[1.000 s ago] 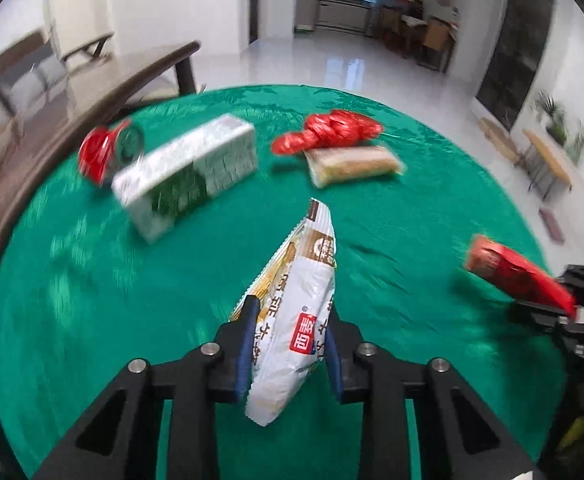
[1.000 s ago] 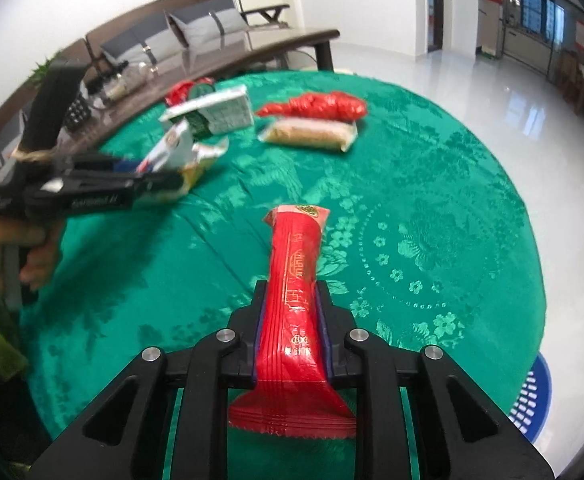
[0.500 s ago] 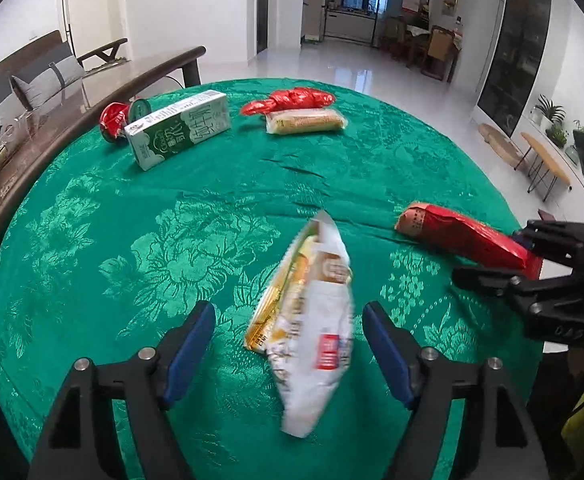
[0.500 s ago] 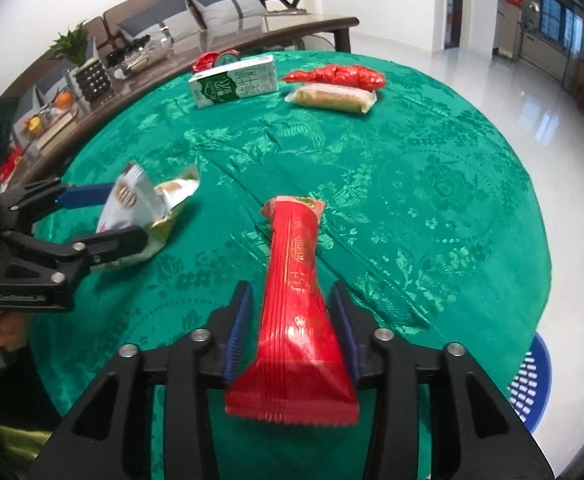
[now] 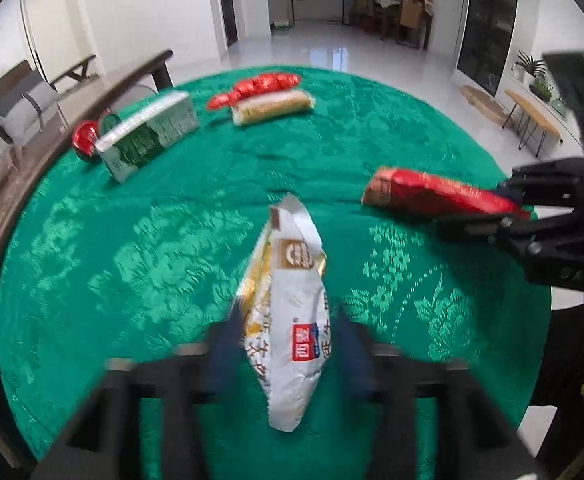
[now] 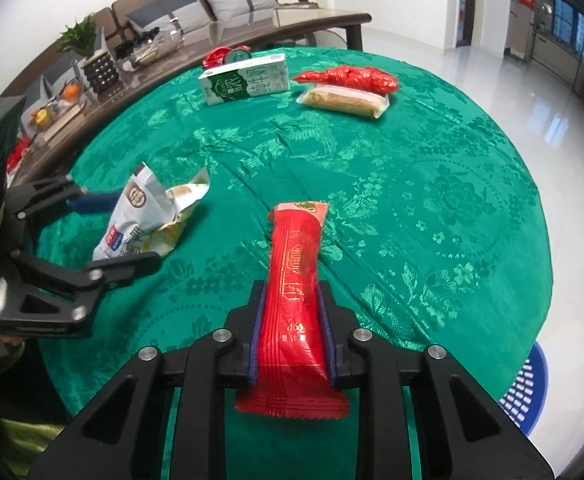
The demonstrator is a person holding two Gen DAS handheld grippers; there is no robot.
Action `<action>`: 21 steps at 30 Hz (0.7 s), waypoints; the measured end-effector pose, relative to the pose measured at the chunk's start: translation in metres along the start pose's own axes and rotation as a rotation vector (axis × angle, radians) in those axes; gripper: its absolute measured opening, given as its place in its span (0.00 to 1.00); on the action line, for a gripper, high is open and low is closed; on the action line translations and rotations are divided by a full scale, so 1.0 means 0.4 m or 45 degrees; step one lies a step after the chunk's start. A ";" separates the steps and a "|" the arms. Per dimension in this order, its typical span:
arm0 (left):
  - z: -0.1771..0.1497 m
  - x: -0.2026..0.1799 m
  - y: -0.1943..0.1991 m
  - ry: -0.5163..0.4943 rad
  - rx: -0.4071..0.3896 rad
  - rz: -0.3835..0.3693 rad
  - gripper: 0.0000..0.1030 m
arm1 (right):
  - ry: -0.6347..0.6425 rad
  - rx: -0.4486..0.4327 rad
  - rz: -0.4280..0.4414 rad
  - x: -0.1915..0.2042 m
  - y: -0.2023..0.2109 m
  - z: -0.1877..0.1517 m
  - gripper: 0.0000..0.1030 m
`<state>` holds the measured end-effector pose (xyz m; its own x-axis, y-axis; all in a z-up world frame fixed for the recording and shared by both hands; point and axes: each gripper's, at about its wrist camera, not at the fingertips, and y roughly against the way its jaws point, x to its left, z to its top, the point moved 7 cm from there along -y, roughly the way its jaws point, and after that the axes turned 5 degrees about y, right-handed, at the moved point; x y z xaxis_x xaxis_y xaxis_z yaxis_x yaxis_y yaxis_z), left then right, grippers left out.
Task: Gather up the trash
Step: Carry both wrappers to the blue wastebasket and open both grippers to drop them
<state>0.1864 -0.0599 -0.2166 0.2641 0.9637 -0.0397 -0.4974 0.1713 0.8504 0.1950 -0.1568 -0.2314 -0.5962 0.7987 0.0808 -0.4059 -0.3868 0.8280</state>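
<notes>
The white-and-yellow snack bag (image 5: 287, 320) sits between the left gripper (image 5: 287, 344)'s blue-padded fingers, which half a second ago stood spread wide on either side of it and now have closed in to its sides; the view is blurred, so whether they already pinch it firmly I cannot tell, though from the right wrist view the bag (image 6: 147, 220) looks crumpled between them. In my judgement this means a regrasp is under way after a brief release. The bag's near half lies between the pads, its far end poking out over the green bench (image 5: 171, 248). To its right, the red wrapper (image 6: 296, 300) is clamped between the right gripper (image 6: 292, 332)'s fingers, just as before. Far off lie a milk carton (image 6: 243, 80), a red bag (image 6: 348, 76) and a tan packet (image 6: 344, 100), still uncollected. A blue basket (image 6: 528, 392) shows below the bench's right edge.
</notes>
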 end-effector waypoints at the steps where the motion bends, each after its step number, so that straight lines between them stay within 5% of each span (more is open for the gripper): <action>1: 0.001 0.002 0.002 0.014 -0.011 -0.006 0.30 | 0.007 -0.004 0.004 0.004 0.005 0.003 0.21; 10: 0.023 0.014 0.051 0.187 -0.066 -0.124 0.20 | -0.064 -0.086 0.021 -0.016 0.054 0.013 0.21; 21: 0.078 -0.068 0.109 0.167 -0.139 -0.122 0.19 | -0.137 -0.144 0.034 -0.049 0.093 0.008 0.21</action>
<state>0.1836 -0.0851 -0.1622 0.2079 0.9592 -0.1916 -0.5641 0.2776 0.7776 0.1939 -0.1855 -0.2004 -0.5328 0.8298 0.1659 -0.4699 -0.4532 0.7575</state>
